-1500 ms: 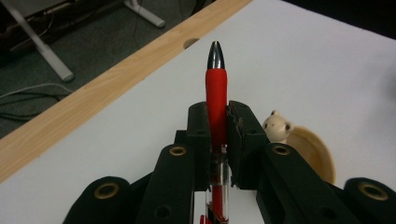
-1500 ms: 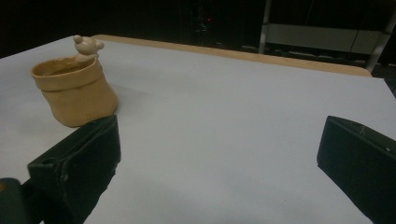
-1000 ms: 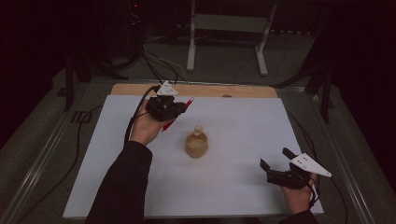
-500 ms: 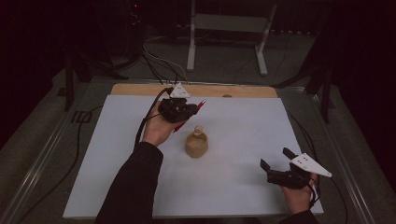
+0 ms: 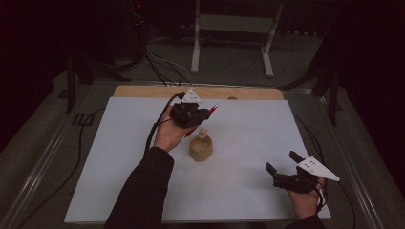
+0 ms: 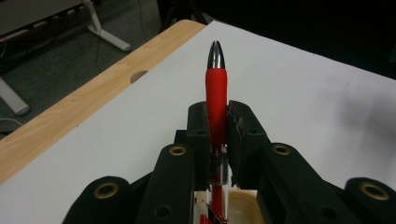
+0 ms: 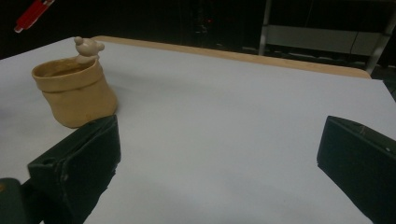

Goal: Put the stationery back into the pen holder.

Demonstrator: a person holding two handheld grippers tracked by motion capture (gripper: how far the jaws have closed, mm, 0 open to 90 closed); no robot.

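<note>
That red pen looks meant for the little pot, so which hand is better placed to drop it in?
The left. Its left gripper already clamps the red pen right above the pot, while the right gripper sits open, away near the table's corner.

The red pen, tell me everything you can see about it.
The red pen has a red, rubbery-looking grip sleeve, a shiny silver cone tip and a clear section further back. The left gripper is clamped on it, tip pointing away. In the high view it slants above the white table, just over the tan pot.
</note>
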